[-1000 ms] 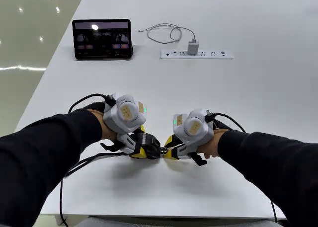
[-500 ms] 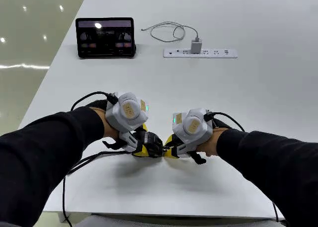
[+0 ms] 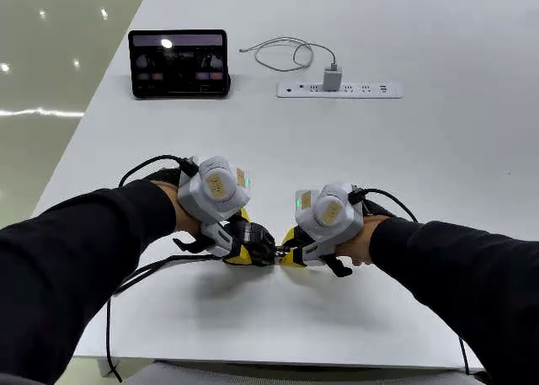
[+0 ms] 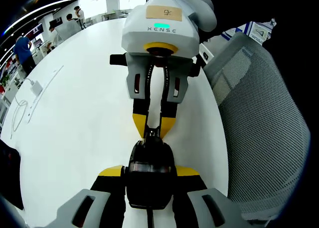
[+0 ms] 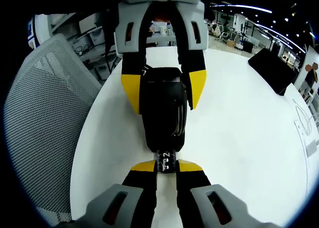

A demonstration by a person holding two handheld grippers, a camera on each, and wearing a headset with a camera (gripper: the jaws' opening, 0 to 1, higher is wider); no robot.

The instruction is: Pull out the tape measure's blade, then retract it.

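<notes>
A black tape measure (image 3: pixel 255 242) sits low over the white table's near part, held in my left gripper (image 3: pixel 244 248), which is shut on its case (image 4: pixel 150 170). My right gripper (image 3: pixel 286 254) faces it from the right and is shut on the blade's tip (image 5: pixel 166 163); only a short stretch of blade with printed numbers shows outside the case (image 5: pixel 163 108). In the left gripper view the right gripper (image 4: pixel 153 130) points straight back at me, its yellow-tipped jaws pinched together at the case's mouth.
A tablet (image 3: pixel 178 62) stands at the table's far left. A white power strip (image 3: pixel 338 89) with a plugged-in charger and coiled cable (image 3: pixel 282 55) lies at the far middle. A mesh chair (image 4: pixel 264 123) is behind the near table edge (image 3: pixel 278 364). Black cables trail from both grippers.
Both grippers stay close together on the tape measure; the right gripper has edged slightly. The head camera shifted a little between the earliest frame and now.
</notes>
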